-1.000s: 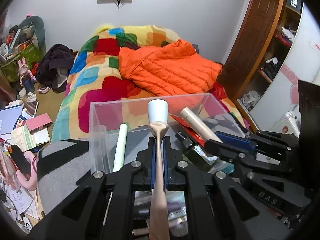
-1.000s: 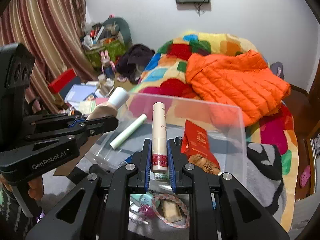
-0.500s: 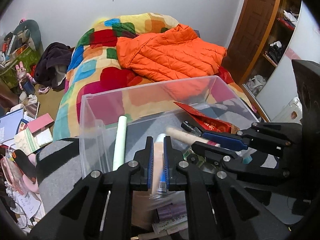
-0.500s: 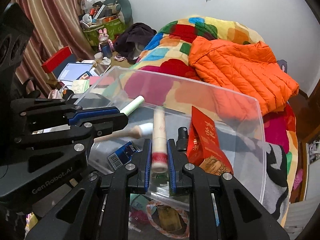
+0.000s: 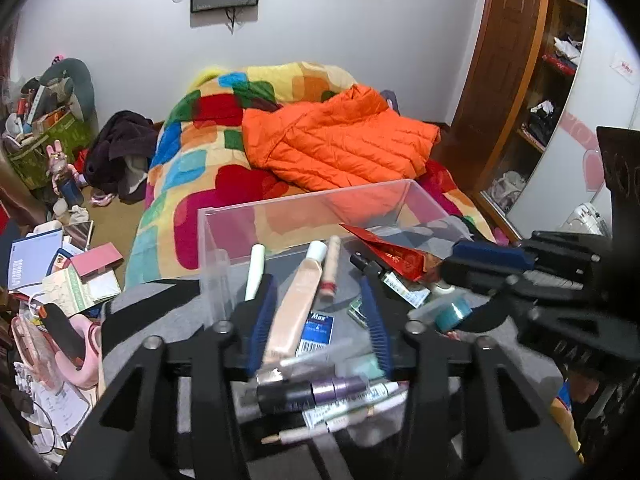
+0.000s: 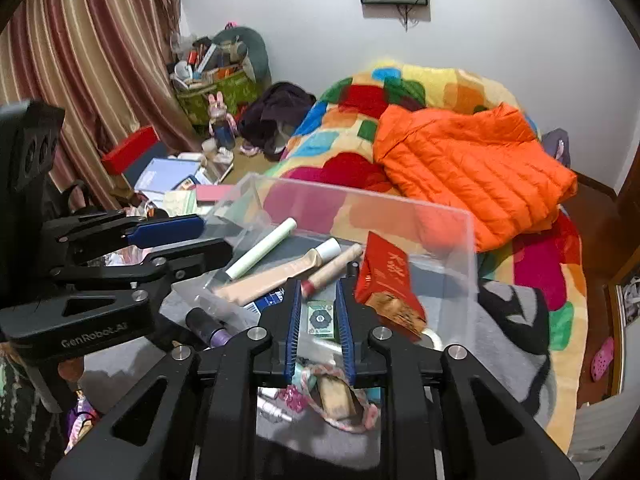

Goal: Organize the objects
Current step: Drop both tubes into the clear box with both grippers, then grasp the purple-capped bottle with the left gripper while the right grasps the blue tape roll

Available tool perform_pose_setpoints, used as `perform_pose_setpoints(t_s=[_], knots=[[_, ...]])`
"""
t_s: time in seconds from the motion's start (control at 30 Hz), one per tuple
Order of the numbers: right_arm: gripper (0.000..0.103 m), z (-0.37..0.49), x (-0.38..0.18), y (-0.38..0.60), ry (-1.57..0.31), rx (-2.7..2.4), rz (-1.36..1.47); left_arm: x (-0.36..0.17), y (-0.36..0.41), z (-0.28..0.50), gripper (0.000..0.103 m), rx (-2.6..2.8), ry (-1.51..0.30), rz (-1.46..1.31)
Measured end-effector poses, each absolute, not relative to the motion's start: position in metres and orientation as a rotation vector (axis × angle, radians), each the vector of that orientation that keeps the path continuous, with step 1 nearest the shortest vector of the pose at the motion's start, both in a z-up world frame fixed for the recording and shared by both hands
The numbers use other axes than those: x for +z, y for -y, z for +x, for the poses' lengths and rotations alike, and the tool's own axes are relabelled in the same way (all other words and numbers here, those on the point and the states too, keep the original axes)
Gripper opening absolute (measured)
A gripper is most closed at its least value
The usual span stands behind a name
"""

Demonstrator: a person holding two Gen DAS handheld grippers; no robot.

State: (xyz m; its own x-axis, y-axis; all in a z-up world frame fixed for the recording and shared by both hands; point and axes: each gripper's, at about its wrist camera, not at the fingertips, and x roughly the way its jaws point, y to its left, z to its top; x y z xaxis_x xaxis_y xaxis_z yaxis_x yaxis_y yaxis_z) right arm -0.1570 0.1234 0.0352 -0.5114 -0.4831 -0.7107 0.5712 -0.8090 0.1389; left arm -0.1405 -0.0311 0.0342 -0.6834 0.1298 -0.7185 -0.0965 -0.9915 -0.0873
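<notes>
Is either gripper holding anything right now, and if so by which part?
Nothing is held. The left gripper has just been opening; the beige tube lies loose in the clear box. The right gripper has opened slightly, with no pad on the pink-capped tube.

An orange quilted jacket [image 5: 340, 136] lies on a blanket [image 5: 208, 168] patched in red, yellow, blue and green. Beside the blanket, a clear box [image 5: 320, 208] holds a peach tube [image 5: 294, 300], a pale green tube [image 5: 255, 268] and a red packet [image 5: 390, 254]; striped maroon-and-tan curtains [image 6: 88, 68] hang beyond.
</notes>
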Motion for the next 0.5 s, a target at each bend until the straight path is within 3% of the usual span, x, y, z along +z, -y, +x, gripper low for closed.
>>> perform_pose_setpoints(t_s=[0.23,0.5], knots=[[0.029,-0.137,0.036,-0.154,-0.138,-2.341,1.017,0.027,0.035,-0.106,0.059,2.783,0.038,-1.198],[0.036,-0.136,-0.004,-0.183,-0.092,-2.358,1.156,-0.016,0.043,-0.091,0.063,2.728,0.065,-1.341]])
